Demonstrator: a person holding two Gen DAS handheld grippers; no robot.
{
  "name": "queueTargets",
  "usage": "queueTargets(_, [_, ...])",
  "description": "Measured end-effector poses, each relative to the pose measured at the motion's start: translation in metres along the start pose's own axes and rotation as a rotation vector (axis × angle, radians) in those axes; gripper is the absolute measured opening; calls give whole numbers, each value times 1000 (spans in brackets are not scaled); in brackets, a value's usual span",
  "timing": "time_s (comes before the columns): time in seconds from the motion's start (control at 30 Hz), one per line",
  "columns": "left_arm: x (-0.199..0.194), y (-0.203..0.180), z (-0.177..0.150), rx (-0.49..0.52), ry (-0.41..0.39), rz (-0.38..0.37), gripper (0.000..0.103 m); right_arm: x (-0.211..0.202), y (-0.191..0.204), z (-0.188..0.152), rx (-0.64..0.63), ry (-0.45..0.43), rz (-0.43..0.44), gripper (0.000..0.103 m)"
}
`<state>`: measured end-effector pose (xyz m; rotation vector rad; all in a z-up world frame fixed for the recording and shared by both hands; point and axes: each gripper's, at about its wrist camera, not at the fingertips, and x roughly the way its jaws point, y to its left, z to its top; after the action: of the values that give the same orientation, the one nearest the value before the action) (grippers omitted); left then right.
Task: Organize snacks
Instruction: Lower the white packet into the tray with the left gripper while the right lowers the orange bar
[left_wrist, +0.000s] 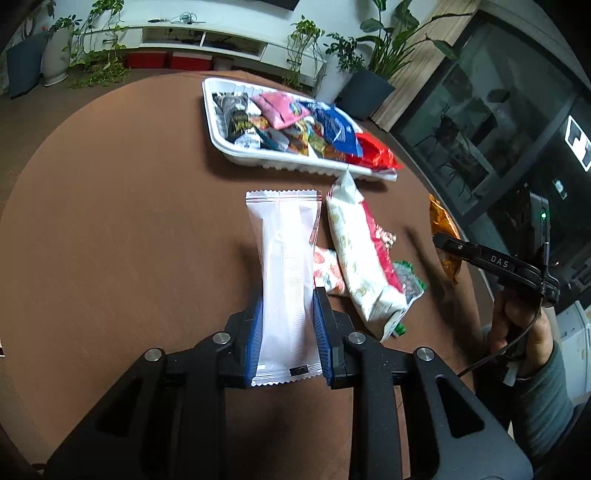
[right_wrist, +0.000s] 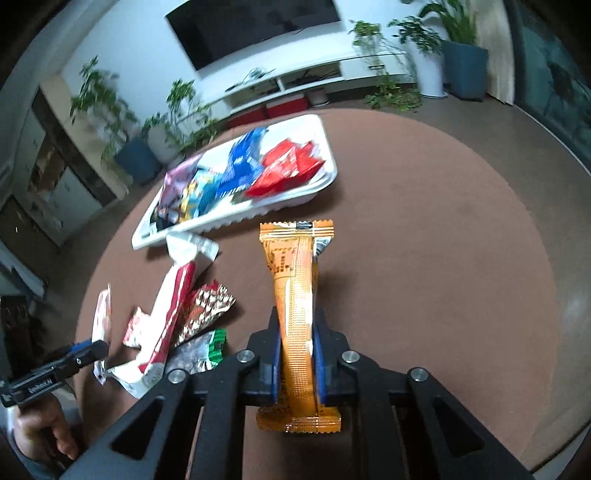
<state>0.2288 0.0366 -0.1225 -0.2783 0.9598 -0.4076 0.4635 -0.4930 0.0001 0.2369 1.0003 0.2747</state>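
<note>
While both hands tilt downward, left gripper (left_wrist: 288, 314) fingers clamp white packet (left_wrist: 284, 266), right gripper (right_wrist: 297, 354) fingers orange packet (right_wrist: 295, 314).

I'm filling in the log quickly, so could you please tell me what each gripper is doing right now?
Left gripper: closed on a white snack packet.
Right gripper: closed on an orange snack packet.

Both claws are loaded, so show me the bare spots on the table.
Bare brown table lies right of the white tray and the orange packet; more lies left of the white packet. Crowded: the loose snack pile below the nearly full tray.
</note>
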Motion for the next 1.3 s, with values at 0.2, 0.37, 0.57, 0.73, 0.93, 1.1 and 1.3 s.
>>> queueTargets(0.2, [-15,7,23,-10,-48,-5,23,-22,-18,25,48,-60,-2,15])
queueTargets(0.37, [-34,9,63,0,-117,-3,23,-37,-12,54,28,-107,-4,15])
queueTargets(0.57, [-37,3,124,39,-163,10,23,-46,30,102,-49,-166,47,15])
queueTargets(0.73, [-23,-2,162,64,-159,22,23,-31,82,143,-130,-176,92,15])
queueTargets(0.93, [20,-2,205,62,-121,50,23,22,128,176,-186,-99,119,15])
queueTargets(1.1, [63,-4,207,91,-76,69,23,76,141,178,-205,-11,90,15])
queueTargets(1.3, [102,1,207,100,-32,94,23,118,138,169,-217,68,54,15])
